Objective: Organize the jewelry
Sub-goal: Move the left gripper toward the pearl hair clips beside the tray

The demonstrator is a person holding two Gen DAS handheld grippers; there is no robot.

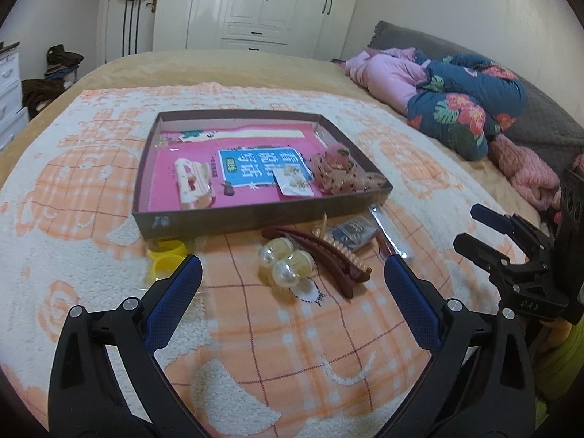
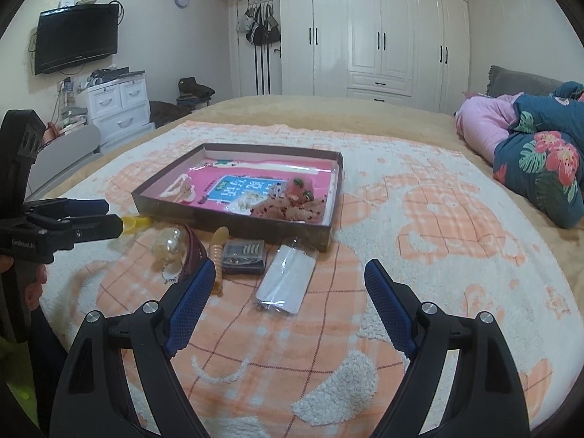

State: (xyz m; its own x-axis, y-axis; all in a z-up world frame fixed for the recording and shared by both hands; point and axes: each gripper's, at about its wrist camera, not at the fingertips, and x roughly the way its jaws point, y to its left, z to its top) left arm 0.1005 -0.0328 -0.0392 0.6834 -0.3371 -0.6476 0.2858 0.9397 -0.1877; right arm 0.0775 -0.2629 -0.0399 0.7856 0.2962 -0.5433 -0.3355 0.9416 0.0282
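A shallow brown box [image 1: 233, 215] [image 2: 233, 219] with a pink lining lies on the blanket. It holds a white hair claw [image 1: 191, 184], a small earring card [image 1: 294, 182] and dotted scrunchies [image 1: 339, 173]. In front of it lie a pearl hair tie [image 1: 286, 262], a dark red hair clip [image 1: 321, 259], a pearl clip [image 1: 343, 250], a small dark packet [image 1: 352, 233] [image 2: 244, 253], a clear plastic bag [image 2: 286, 281] and yellow rings [image 1: 164, 255]. My left gripper [image 1: 292, 277] is open and empty just short of the pearl hair tie. My right gripper [image 2: 288, 277] is open and empty over the clear bag.
The items lie on an orange and white blanket [image 1: 292, 346] over a bed. Folded floral and pink bedding [image 1: 456, 109] is piled at the right. White wardrobes [image 2: 383, 33] stand behind the bed, a drawer unit [image 2: 116, 106] and TV [image 2: 76, 36] at the left.
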